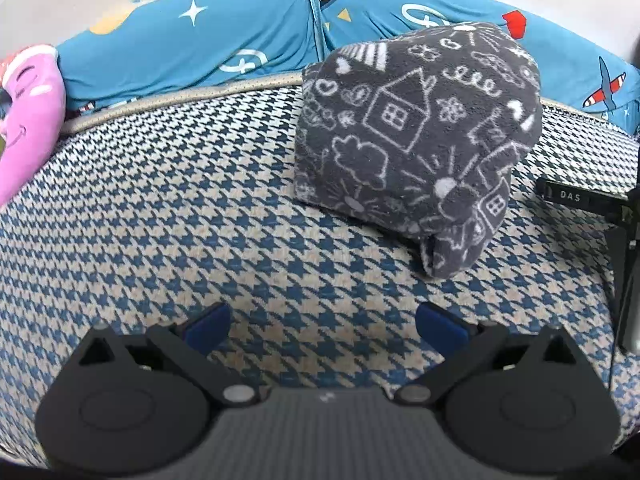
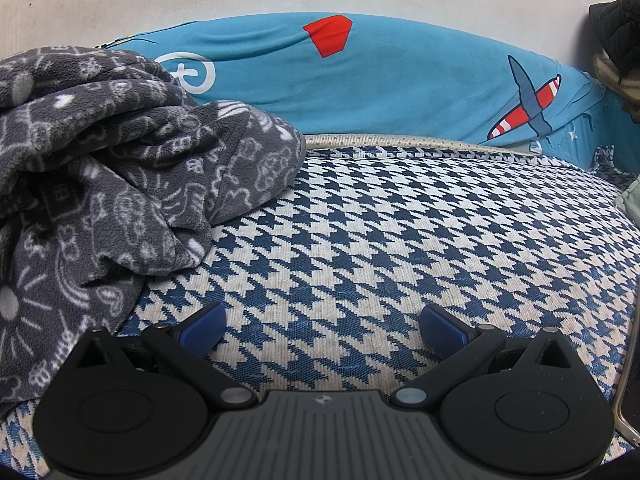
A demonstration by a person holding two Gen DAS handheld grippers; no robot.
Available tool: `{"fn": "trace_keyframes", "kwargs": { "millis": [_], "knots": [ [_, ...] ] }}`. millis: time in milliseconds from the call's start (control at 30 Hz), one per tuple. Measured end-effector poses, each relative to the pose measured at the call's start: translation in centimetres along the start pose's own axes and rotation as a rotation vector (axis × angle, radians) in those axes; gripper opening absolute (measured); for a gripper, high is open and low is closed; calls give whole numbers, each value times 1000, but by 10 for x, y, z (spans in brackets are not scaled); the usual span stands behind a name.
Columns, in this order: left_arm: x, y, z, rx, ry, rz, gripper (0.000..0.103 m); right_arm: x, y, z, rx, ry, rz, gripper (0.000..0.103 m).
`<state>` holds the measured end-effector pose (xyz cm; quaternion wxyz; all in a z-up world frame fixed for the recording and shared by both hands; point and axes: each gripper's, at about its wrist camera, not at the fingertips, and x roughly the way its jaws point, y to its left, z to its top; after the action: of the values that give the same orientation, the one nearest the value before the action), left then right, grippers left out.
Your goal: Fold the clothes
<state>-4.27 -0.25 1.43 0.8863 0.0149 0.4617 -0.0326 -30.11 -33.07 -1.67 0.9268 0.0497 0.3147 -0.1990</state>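
Observation:
A grey fleece garment [image 1: 416,140] with white doodle houses and flowers lies bundled on the houndstooth cushion [image 1: 160,220], ahead and to the right of my left gripper [image 1: 322,326]. That gripper is open, its blue pads [image 1: 208,326] apart over bare fabric. In the right wrist view the same grey fleece [image 2: 92,184] sits crumpled at the left, its edge close to the left blue pad [image 2: 202,330]. My right gripper [image 2: 322,330] is open too, with nothing between its fingers, above the houndstooth cushion [image 2: 400,240].
A blue printed cloth [image 1: 200,40] with stars and planes runs along the back against a pale wall. A pink plush item [image 1: 28,112] lies at far left. The other gripper's black body [image 1: 600,208] shows at the right edge. A dark padded item [image 2: 620,32] hangs at upper right.

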Motion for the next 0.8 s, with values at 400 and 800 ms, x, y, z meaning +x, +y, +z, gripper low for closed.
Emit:
{"fn": "trace_keyframes", "kwargs": {
  "millis": [400,800],
  "knots": [
    [6,-5,-4,64,-1,-13,103,0,0,0,0,0,0,103],
    [20,1,-5,77,34,-27,103,0,0,0,0,0,0,103]
  ]
}}
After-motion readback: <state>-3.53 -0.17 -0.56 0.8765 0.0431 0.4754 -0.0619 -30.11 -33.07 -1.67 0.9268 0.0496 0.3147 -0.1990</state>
